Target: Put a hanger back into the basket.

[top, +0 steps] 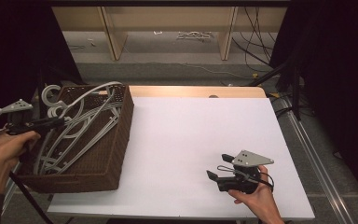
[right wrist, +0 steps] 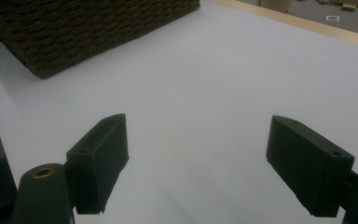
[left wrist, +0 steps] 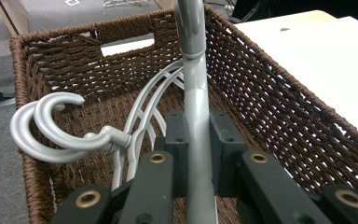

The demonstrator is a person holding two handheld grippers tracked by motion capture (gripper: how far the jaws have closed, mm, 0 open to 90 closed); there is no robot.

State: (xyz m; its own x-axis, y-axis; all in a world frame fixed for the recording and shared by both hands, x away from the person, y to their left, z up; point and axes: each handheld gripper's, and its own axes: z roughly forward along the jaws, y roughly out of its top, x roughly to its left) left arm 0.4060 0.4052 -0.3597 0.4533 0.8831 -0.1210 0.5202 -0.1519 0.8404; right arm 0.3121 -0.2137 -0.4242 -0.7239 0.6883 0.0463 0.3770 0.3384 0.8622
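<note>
A brown woven basket (top: 121,140) stands on the left end of the white table (top: 191,126) and holds several grey plastic hangers (top: 81,123). My left gripper (top: 59,122) reaches over the basket's left rim. In the left gripper view the left gripper (left wrist: 198,128) is shut on the grey shaft of one hanger (left wrist: 193,70), which runs up over the basket (left wrist: 284,98). Two other hanger hooks (left wrist: 51,128) curl over the left wall. My right gripper (top: 218,166) rests low at the table's front right, open, with nothing between its fingers; the right gripper (right wrist: 196,158) faces the basket's corner (right wrist: 74,28).
The white tabletop (right wrist: 214,70) stretches between the basket and the right hand. A wooden strip (top: 196,91) edges the far side. Beyond it, shelf legs (top: 226,32) and cables (top: 256,42) stand on the floor. Dark curtains flank both sides.
</note>
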